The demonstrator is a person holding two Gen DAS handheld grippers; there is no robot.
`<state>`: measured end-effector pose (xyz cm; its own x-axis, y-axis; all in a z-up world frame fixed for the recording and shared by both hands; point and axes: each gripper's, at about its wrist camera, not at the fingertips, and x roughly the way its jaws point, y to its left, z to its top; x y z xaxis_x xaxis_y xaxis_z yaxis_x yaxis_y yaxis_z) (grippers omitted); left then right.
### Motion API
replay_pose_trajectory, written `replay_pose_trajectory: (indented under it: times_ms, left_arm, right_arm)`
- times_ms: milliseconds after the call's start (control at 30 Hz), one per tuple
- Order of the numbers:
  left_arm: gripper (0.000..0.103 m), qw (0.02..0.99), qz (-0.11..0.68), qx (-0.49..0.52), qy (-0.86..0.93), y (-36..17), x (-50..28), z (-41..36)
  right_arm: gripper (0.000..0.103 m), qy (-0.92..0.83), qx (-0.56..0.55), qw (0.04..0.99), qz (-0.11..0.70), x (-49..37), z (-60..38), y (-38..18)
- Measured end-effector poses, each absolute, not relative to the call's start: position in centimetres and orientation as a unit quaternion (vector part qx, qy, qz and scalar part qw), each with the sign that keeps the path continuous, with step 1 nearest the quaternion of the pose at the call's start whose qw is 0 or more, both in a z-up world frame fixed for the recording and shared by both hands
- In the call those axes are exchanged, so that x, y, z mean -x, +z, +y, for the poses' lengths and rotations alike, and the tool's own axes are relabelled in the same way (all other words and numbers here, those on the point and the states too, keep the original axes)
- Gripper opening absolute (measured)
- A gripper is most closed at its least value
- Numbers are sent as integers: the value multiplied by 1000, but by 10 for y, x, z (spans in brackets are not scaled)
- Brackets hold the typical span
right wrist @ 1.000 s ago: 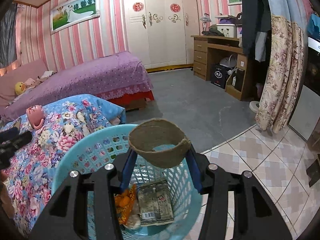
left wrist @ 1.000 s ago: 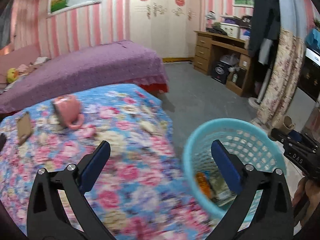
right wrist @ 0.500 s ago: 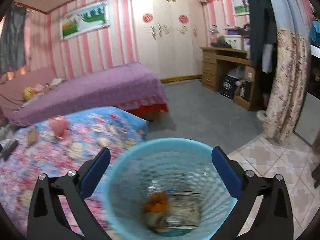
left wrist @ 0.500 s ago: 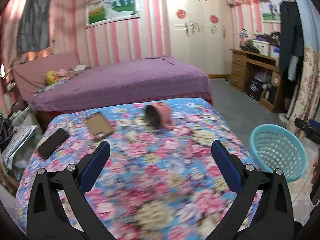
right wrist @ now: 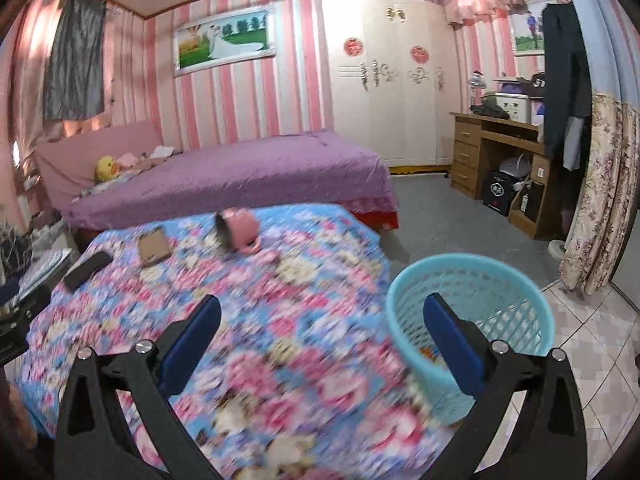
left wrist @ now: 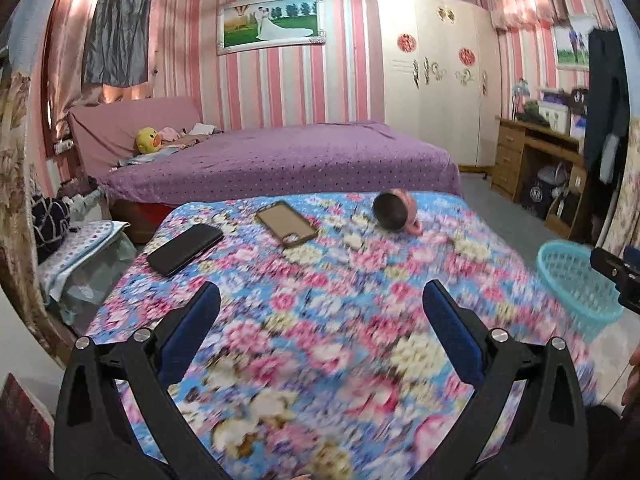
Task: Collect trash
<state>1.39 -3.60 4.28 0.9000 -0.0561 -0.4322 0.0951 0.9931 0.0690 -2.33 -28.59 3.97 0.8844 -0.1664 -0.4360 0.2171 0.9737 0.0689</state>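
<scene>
Swung away from the basket where its brown cup was dropped a second ago, the right tool gapes empty like the left tool, both over the floral counter, basket standing off its right edge for easy drops.
</scene>
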Motion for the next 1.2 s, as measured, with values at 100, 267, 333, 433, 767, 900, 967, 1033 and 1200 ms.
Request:
replay_pose_trajectory:
  times_ms: [100, 267, 333, 433, 767, 900, 967, 1033, 1200]
  left_arm:
    - [98, 976, 211, -47, -34, 32, 1, -29]
    - [98, 976, 208, -46, -35, 17, 13, -26]
    - [98, 978, 202, -52, -28, 13, 17, -27]
    - [98, 980, 192, -53, -25, 12, 20, -26]
    - [98, 979, 198, -44, -32, 5, 15, -16]
    - [98, 979, 199, -40, -29, 4, 12, -14]
    - [98, 979, 198, -39, -30, 4, 12, -14]
    - [98, 980, 195, -36, -30, 5, 12, -12]
    - [98, 981, 190, -22, -34, 8, 13, -7]
  right_arm:
    - [99, -90, -30, 971, 219, 33, -260, 25]
    - [99, -80, -8, 971, 226, 37, -235, 5]
    - [99, -83, -2, 971, 223, 37, -232, 2]
    - [99, -80, -16, 972, 220, 37, -234, 3]
    - [99, -76, -14, 978, 196, 43, -227, 11]
    - [99, -70, -4, 979, 191, 46, -220, 13]
    - [99, -70, -1, 980, 185, 48, -218, 16]
    - [99, -69, -1, 981, 179, 51, -217, 18]
    - [99, -69, -4, 983, 170, 54, -217, 21]
